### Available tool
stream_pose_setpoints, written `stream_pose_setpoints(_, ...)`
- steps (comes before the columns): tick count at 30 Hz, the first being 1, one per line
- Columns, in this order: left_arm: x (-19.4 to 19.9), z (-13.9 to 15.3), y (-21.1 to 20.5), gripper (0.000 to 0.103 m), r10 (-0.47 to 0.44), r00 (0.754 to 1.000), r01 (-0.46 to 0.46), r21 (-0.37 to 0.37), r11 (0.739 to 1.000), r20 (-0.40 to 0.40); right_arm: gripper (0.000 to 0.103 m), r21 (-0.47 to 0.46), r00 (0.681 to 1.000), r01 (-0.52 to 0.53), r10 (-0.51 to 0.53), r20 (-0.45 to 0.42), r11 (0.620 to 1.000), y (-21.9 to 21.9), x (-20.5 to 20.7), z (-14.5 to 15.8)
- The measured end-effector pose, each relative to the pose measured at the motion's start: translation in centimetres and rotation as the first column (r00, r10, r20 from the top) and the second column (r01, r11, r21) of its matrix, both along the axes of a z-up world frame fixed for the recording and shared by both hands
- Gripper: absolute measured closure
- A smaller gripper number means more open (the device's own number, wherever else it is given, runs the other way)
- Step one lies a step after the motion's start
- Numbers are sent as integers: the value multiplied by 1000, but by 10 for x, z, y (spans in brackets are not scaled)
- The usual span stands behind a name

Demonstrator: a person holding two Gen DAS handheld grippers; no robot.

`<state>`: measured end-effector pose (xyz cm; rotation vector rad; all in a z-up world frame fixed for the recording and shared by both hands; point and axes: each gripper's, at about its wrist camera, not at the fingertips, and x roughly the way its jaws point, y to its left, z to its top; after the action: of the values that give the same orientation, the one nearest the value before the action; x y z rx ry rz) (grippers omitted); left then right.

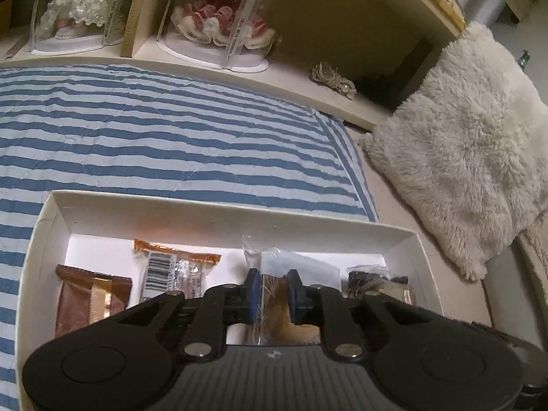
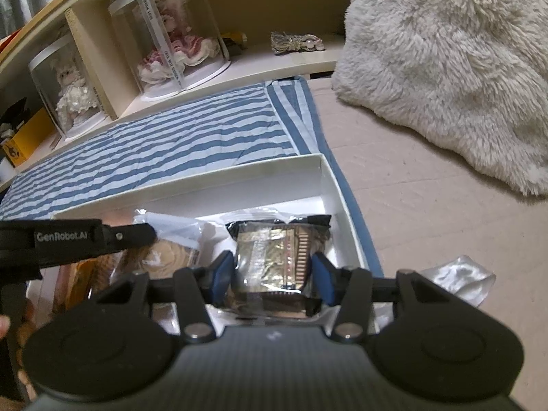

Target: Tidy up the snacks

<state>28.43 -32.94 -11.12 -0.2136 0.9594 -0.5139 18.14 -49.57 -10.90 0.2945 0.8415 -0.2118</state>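
Observation:
A white cardboard box (image 1: 226, 212) lies on a blue striped quilt and holds several wrapped snacks. In the left wrist view a brown packet (image 1: 89, 303) sits at its left, then an orange-edged packet with a barcode (image 1: 171, 270), then a clear-wrapped pastry (image 1: 274, 303), then a dark foil packet (image 1: 376, 282) at the right. My left gripper (image 1: 273, 293) is closed on the clear-wrapped pastry. In the right wrist view my right gripper (image 2: 271, 275) is open, its blue pads either side of the dark foil packet (image 2: 274, 260) inside the box (image 2: 239, 174). The left gripper's arm (image 2: 78, 239) reaches in from the left.
A fluffy cream pillow (image 2: 452, 68) lies to the right on the beige sheet. A low shelf behind the quilt holds two dolls in clear cases (image 1: 222, 24) and a small woven trinket (image 1: 332, 78). A crumpled clear wrapper (image 2: 459, 279) lies right of the box.

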Motion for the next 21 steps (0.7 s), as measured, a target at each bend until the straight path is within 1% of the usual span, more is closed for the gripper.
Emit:
stream_pose_setpoints(2,-2,2,2,69,-10,1000,10,12,1000,-5,46,-8,1000,-5,5,-7,1000,1,1,0)
stream_pose_setpoints(3,-3,4,3,68,-12,1000,12,16,1000,-6,45,-10,1000,-4,4,-12,1000,1,2,1)
stream_pose_setpoints(5,-6,8,5,58,-23,1000,23,19,1000,-4,42,-13,1000,-4,3,-19,1000,1,2,3)
stream_pose_setpoints(6,-8,12,6,55,-29,1000,29,22,999,1,41,-17,1000,-5,5,-20,1000,0,4,5)
stream_pose_setpoints(7,-11,16,8,49,-34,999,34,27,999,8,40,-23,1000,-1,1,-16,1000,1,4,9)
stream_pose_setpoints(8,-14,20,9,44,-40,999,40,31,999,17,37,-22,1000,1,-1,0,1000,2,2,14)
stream_pose_setpoints(9,-17,25,11,41,-46,999,45,35,998,25,35,-17,1000,2,-2,14,1000,3,0,18)
stream_pose_setpoints(11,-24,34,17,29,-48,998,46,45,998,39,25,-14,999,0,0,38,1000,6,-3,27)
stream_pose_setpoints(12,-27,37,20,26,-46,998,44,49,998,45,23,-22,999,-1,1,42,1000,8,-4,31)
stream_pose_setpoints(13,-31,42,25,20,-41,998,38,57,998,53,22,-35,999,1,0,43,999,10,-6,34)
stream_pose_setpoints(14,-33,46,29,14,-35,998,31,65,997,58,21,-50,999,7,-5,44,999,12,-8,38)
stream_pose_setpoints(15,-36,50,34,12,-30,998,25,72,997,64,21,-58,999,11,-8,45,998,13,-11,41)
stream_pose_setpoints(17,-41,59,44,1,-20,997,15,83,996,71,20,-63,999,15,-12,48,998,16,-15,46)
stream_pose_setpoints(18,-44,62,48,0,-15,997,8,93,996,69,19,-71,999,14,-11,47,997,19,-17,50)
stream_pose_setpoints(20,-47,70,56,0,-12,998,4,113,994,64,11,-97,999,16,-11,47,995,24,-21,54)
stream_pose_setpoints(21,-51,73,61,0,-5,998,-3,128,992,65,9,-109,999,18,-13,49,994,27,-23,57)
